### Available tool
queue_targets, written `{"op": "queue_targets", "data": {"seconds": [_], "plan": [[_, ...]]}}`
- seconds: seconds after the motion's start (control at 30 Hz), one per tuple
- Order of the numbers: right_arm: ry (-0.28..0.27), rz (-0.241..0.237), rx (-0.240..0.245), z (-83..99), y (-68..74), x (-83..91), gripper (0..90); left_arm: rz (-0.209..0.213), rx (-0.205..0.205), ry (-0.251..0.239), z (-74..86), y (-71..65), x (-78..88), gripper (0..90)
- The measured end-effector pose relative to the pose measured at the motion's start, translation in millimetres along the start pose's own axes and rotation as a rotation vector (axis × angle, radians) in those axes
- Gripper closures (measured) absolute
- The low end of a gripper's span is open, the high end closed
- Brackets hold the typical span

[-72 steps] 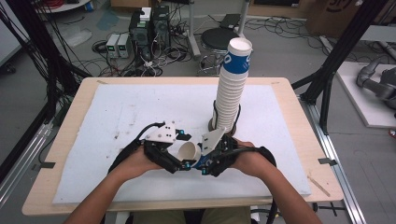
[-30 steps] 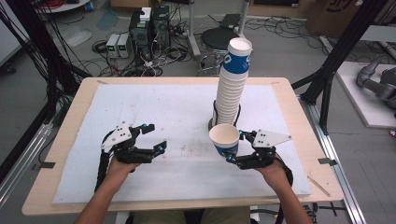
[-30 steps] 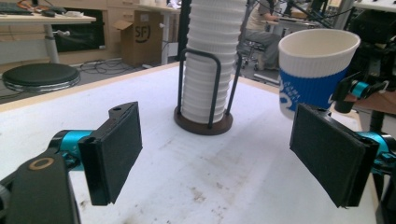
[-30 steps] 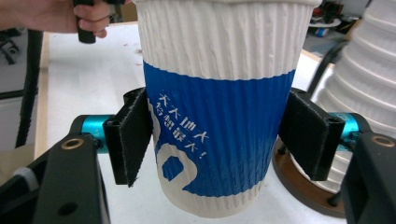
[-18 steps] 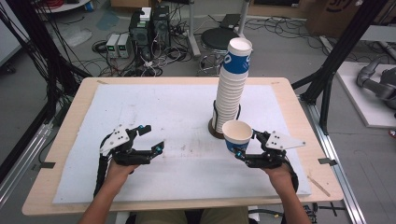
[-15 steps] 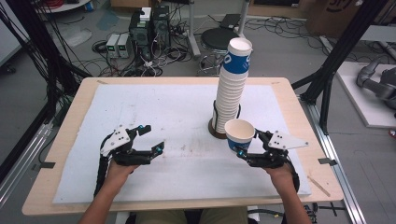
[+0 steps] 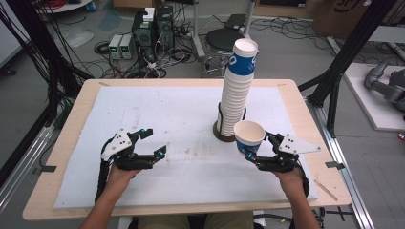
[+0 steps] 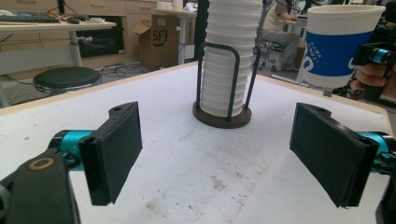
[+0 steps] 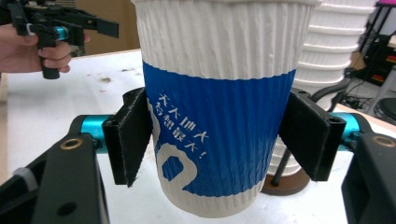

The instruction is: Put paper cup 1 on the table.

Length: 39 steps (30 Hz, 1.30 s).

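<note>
A tall stack of white and blue paper cups (image 7: 237, 86) stands in a dark wire holder (image 7: 227, 133) right of the table's middle; the left gripper view shows the stack (image 8: 227, 56) ahead. My right gripper (image 7: 258, 153) is shut on a single white and blue paper cup (image 7: 249, 136), held upright just off the surface, close in front of the holder's right side. In the right gripper view the cup (image 9: 219, 107) sits squeezed between both pads. My left gripper (image 7: 153, 143) hovers at the front left, open, with nothing between its fingers (image 8: 114, 151).
A white mat (image 7: 157, 109) covers most of the wooden table (image 7: 71, 119). Beyond the far edge stand a stool (image 7: 220, 40), computer boxes (image 7: 145, 28) and loose cables on the floor. A black frame post (image 7: 346, 52) rises at the right.
My right gripper has carried the single cup slightly rightward, away from the middle, and lowered it beside the holder. The left gripper has stayed where it was, still open.
</note>
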State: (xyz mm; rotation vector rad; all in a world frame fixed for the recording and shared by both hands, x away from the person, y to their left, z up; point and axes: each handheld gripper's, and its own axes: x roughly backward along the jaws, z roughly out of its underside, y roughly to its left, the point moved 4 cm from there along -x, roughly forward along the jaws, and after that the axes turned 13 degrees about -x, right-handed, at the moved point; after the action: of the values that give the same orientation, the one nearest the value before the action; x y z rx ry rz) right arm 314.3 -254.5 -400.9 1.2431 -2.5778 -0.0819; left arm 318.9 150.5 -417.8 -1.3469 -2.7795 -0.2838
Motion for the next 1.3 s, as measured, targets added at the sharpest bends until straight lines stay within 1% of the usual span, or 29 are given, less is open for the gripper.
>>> {"op": "queue_targets", "data": {"seconds": [0.23, 0.37, 0.43, 0.5, 0.63, 0.77, 0.8, 0.9, 1.03, 1.13, 1.23, 1.3], "plan": [[-0.032, 0.041, -0.019, -1.5, -10.0, 9.5, 29.0, 0.002, 0.005, 0.003, 2.7, 1.6, 0.8, 16.9], [-0.041, 0.066, -0.032, -0.4, -16.4, 14.5, 29.0, 0.005, 0.003, 0.01, 4.4, 1.1, 0.7, 16.9], [-0.05, 0.085, -0.027, -0.1, -20.9, 16.7, 29.0, 0.003, 0.006, 0.013, 5.0, 0.9, 1.1, 16.9], [-0.055, 0.109, -0.032, 0.9, -25.6, 18.7, 29.0, 0.001, 0.005, 0.013, 4.8, 1.3, 1.5, 16.9], [-0.063, 0.151, -0.055, 4.6, -35.9, 22.1, 28.9, -0.002, 0.004, 0.015, 4.5, 0.7, 1.9, 16.9], [-0.084, 0.174, -0.098, 6.5, -43.9, 24.8, 28.9, -0.002, -0.002, 0.017, 4.3, 0.3, 0.7, 16.9], [-0.088, 0.18, -0.101, 6.8, -46.2, 25.2, 28.9, -0.001, 0.003, 0.016, 4.2, -0.2, 0.3, 16.9], [-0.09, 0.204, -0.117, 8.8, -52.6, 25.7, 28.9, -0.002, -0.002, 0.019, 4.7, -0.4, -0.4, 16.9], [-0.083, 0.248, -0.138, 12.5, -62.4, 25.7, 28.9, 0.001, 0.001, 0.021, 5.0, -0.8, 0.2, 16.9], [-0.063, 0.288, -0.145, 15.4, -70.2, 23.0, 28.9, 0.001, 0.003, 0.022, 5.1, -0.9, 0.3, 16.9], [-0.046, 0.316, -0.155, 17.4, -76.1, 19.3, 28.9, 0.0, -0.002, 0.024, 5.6, -0.8, -0.3, 16.9], [-0.041, 0.326, -0.164, 18.3, -78.8, 16.4, 28.9, 0.004, 0.0, 0.026, 5.9, -1.3, -0.8, 16.9]]}}
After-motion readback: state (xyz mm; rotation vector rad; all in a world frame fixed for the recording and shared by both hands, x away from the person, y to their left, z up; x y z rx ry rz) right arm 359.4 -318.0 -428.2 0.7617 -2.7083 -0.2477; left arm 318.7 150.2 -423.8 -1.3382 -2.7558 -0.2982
